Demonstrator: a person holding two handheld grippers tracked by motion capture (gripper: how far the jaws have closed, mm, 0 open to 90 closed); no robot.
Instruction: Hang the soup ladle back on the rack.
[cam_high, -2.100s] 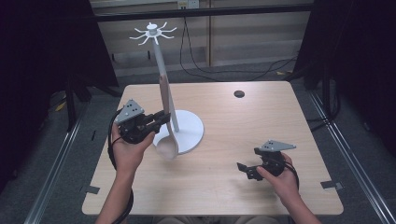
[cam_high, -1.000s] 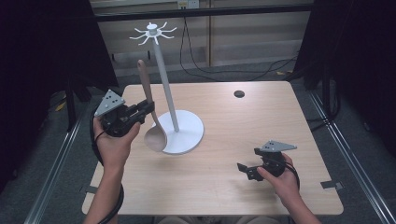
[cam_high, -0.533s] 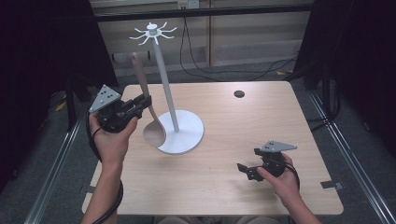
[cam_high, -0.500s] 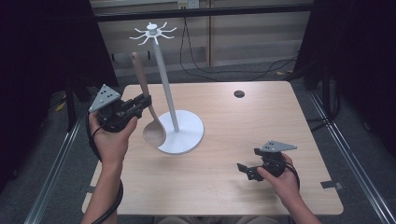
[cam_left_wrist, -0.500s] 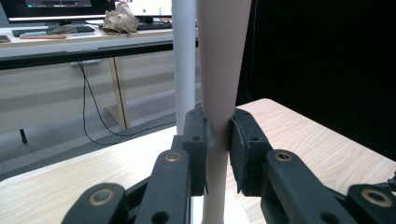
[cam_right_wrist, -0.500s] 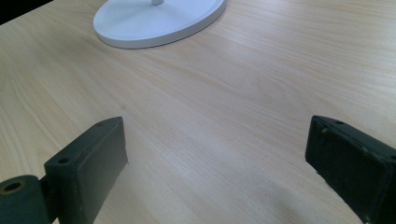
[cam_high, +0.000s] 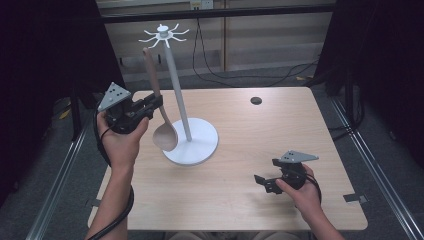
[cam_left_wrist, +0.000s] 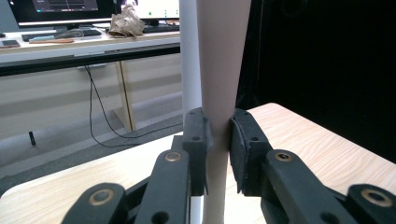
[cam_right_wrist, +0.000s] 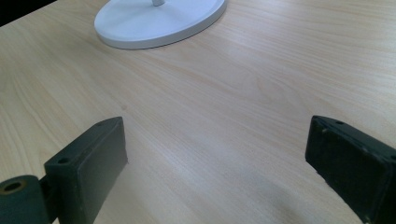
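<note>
A wooden spoon (cam_high: 159, 107) hangs upright in the air, bowl down, handle up, left of the white stand's pole (cam_high: 176, 90). My left gripper (cam_high: 154, 104) is shut on its handle; in the left gripper view the handle (cam_left_wrist: 219, 70) is clamped between both pads, with the pole (cam_left_wrist: 190, 56) just behind. The stand has a round white base (cam_high: 197, 145) and a ring of hooks (cam_high: 163, 35) on top. My right gripper (cam_high: 265, 184) rests low at the table's front right, open, nothing between its jaws, with the base (cam_right_wrist: 159, 21) ahead of it.
A small dark round hole (cam_high: 256, 100) marks the wooden table (cam_high: 250, 150) at the back right. Black cables (cam_high: 220, 70) trail on the floor behind the table. Metal rails run along both sides.
My left gripper has lifted the spoon and carried it left and up, away from the stand's base; the spoon now stands more upright. The right gripper has stayed put.
</note>
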